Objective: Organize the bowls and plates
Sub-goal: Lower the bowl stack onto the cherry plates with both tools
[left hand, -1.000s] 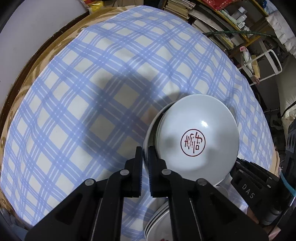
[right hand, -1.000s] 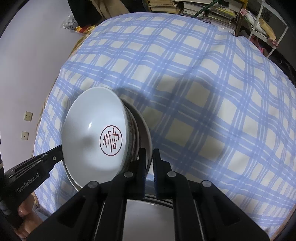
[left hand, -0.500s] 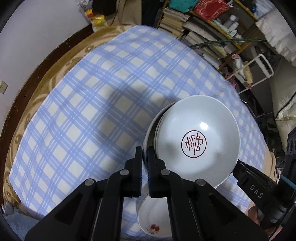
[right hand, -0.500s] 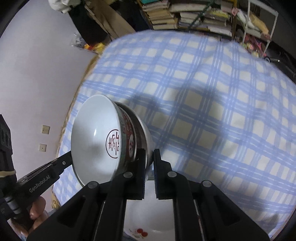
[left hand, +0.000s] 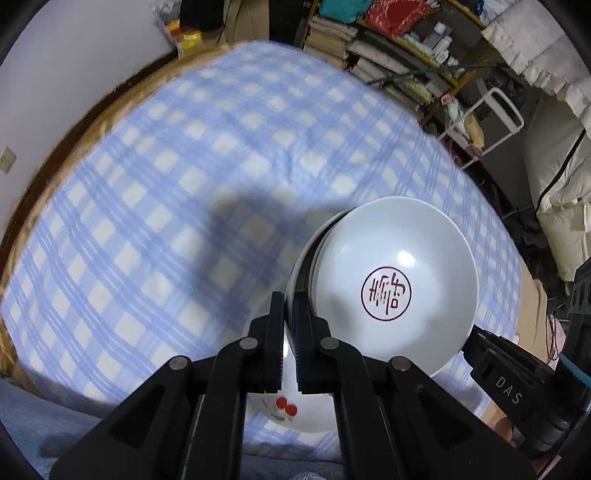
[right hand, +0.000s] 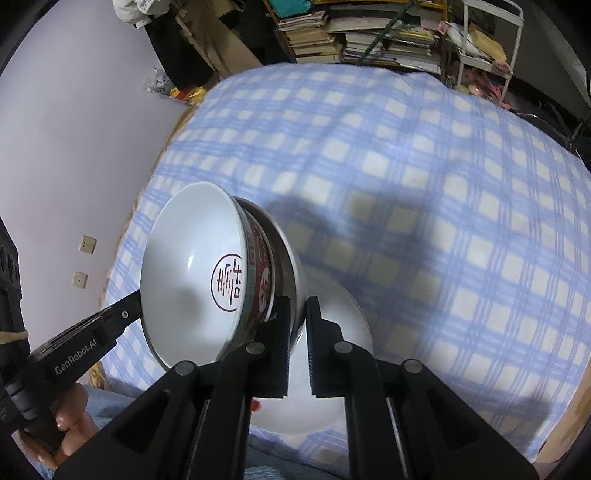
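A white bowl [left hand: 395, 288] with a red seal mark inside sits nested in a wider white dish [right hand: 293, 266], and the stack hangs tilted above the table. My left gripper [left hand: 289, 299] is shut on the dish's rim on one side. On the opposite rim my right gripper [right hand: 298, 301] is shut as well. The right gripper [left hand: 498, 373] shows at the lower right of the left wrist view, and the left gripper [right hand: 92, 339] at the lower left of the right wrist view. Below lies a white plate [left hand: 280, 402] with red cherries, also the plate [right hand: 340, 332] under the stack.
A blue plaid cloth [left hand: 166, 192] covers the round table [left hand: 48, 158]. Stacked books and shelves [right hand: 369, 33] and a white wire rack [left hand: 491, 122] stand beyond the far edge. A pale wall [right hand: 74, 129] is at the left. A hand [right hand: 70, 417] grips the left tool.
Both grippers have risen with the bowl stack, and the table now looks farther away. The cherry plate underneath has come into view beneath the stack.
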Tool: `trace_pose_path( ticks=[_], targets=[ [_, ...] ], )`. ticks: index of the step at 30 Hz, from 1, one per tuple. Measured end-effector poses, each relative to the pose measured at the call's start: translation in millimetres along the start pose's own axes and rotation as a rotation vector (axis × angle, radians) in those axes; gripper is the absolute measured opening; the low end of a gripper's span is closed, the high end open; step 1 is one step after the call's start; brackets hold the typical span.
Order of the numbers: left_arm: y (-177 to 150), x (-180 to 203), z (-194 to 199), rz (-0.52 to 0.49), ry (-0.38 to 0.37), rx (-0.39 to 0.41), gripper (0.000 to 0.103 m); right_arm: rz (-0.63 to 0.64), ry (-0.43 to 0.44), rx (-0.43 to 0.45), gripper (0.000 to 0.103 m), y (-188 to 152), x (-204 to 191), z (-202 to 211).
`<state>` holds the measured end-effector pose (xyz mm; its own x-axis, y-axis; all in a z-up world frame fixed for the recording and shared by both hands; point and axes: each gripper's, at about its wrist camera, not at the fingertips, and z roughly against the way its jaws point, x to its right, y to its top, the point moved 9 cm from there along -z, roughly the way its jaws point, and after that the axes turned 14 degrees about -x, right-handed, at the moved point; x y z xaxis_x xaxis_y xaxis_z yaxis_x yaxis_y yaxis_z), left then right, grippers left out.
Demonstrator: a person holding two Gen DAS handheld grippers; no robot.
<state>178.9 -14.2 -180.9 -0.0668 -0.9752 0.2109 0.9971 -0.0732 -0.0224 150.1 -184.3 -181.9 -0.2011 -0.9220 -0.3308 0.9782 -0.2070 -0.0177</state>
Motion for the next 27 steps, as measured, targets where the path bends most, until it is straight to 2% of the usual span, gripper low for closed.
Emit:
trace_pose_path(
  ticks=[3,6,10,13,18,20,21,27],
  targets=[
    [-17,-2,-25,-0.004,0.023,-0.035,0.003,-0.003,-0.033,-0.024,0.011,-14,11,-18],
    [-26,-6,-39,0.01,0.015,-0.049,0.003,-0.007,-0.058,-0.05,0.01,-24,18,-36],
    [-26,-8,-43,0.004,0.015,-0.04,0.003,0.015,-0.059,-0.017,0.01,-27,18,-40],
    [-29,-6,-43,-0.023,0.032,-0.026,0.003,0.06,-0.117,-0.005,0.01,-27,17,-44],
    [-31,-6,-44,-0.023,0.014,-0.038,0.005,0.055,-0.078,-0.002,0.01,-27,22,-43],
    [-35,-8,-44,-0.017,0.015,-0.05,0.009,0.062,-0.067,0.002,0.01,-30,22,-41],
    [-39,-9,-44,-0.021,0.03,-0.053,0.012,0.069,-0.068,0.005,0.01,-31,22,-40],
    [-56,-2,-24,-0.076,0.117,-0.006,0.013,0.127,-0.086,0.092,0.011,-40,13,-8]
  ],
)
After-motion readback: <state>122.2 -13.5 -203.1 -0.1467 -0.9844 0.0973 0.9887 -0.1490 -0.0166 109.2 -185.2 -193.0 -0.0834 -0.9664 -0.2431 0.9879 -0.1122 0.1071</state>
